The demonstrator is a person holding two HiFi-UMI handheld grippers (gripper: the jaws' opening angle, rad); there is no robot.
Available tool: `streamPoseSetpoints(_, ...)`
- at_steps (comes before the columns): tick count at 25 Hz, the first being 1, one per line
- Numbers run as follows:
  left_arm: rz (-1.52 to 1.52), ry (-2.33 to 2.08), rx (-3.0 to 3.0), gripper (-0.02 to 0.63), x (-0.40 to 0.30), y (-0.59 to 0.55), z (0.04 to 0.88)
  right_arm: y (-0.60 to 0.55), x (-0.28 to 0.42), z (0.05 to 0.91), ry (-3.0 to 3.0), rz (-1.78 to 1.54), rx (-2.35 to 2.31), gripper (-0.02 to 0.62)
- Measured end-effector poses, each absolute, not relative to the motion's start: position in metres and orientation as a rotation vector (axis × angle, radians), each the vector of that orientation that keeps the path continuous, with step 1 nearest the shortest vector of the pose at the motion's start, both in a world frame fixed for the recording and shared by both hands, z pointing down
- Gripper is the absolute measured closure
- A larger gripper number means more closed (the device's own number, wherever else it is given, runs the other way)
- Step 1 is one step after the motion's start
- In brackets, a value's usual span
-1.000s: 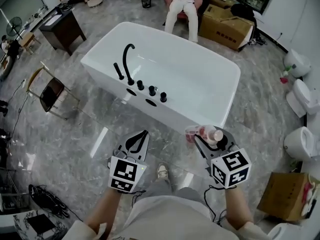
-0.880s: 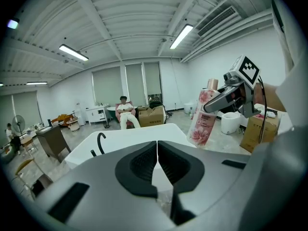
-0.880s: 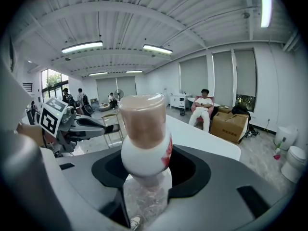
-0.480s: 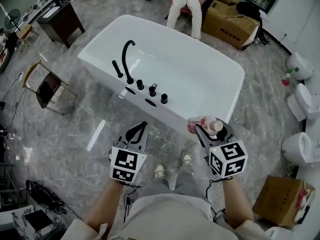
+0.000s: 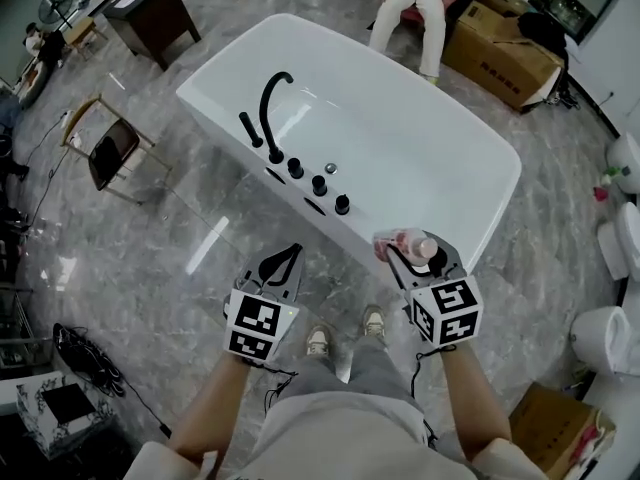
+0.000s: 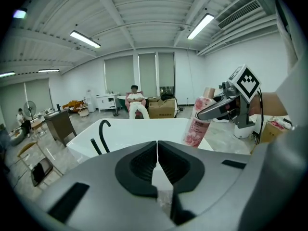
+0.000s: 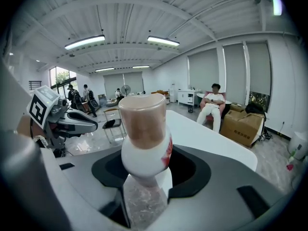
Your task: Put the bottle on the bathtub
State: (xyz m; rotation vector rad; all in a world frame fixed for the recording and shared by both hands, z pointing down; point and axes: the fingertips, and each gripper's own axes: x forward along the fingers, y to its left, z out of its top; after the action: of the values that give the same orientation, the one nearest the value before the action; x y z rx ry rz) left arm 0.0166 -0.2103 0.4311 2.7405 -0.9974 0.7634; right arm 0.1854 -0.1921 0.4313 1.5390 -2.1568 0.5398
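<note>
Bottle (image 5: pixel 408 245): white with a pink flower print and a brownish cap. It is up in the air, clamped in the right gripper, just beside the tub's near wall and not resting on the tub.
Right gripper (image 5: pixel 415 253): jaws closed around the bottle's lower body. In its own view the bottle (image 7: pixel 144 134) fills the gap between them, cap end up and away from the camera.
Left gripper (image 5: pixel 288 260): jaws pressed together with nothing between them, as the left gripper view shows (image 6: pixel 157 146). It is held over the floor, short of the tub and to the left of the right gripper.
Bathtub (image 5: pixel 420 138): white, freestanding, set at an angle on the grey marble-look floor.
Faucet (image 5: pixel 272 103): black and arched, on the tub's near rim towards its left end, with a row of black knobs (image 5: pixel 318 183) beside it.
Side look: from the left gripper view the bottle (image 6: pixel 197 124) leans a little in the other gripper, with the tub (image 6: pixel 139 129) behind it.
Holder: stands facing the tub's long side, with both shoes (image 5: pixel 345 333) showing between the arms.
Room: a seated person (image 5: pixel 415 8) in white trousers is beyond the tub, next to a cardboard box (image 5: pixel 510 53). A chair (image 5: pixel 110 153) stands to the left and a toilet (image 5: pixel 605 338) to the right.
</note>
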Motion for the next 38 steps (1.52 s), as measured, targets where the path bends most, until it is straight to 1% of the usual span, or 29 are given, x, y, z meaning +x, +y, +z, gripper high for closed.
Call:
streamPoseSetpoints(8, 0.770, -1.186, 2.576, 0.583, 0.033, -0.250, 0.459, -0.243, 0.198, 0.477, -2.217, 0.548, 1.343, 0.357)
streamPoseSetpoints(17, 0.800, -1.262, 2.462, 0.583, 0.047, -0.276, 0.516, -0.282, 0.194, 0.537, -2.269, 0.459, 1.187, 0.357)
streamPoseSetpoints(28, 0.833, -1.269, 2.379, 0.583, 0.039, -0.296, 0.588, -0.313, 0.189, 0.628, -2.227, 0.485, 1.112, 0.357)
streamPoseSetpoints(38, 0.860, -1.211, 2.353, 0.583, 0.041, -0.302, 0.641, -0.325, 0.183, 0.686, -2.181, 0.479, 1.111, 0.357)
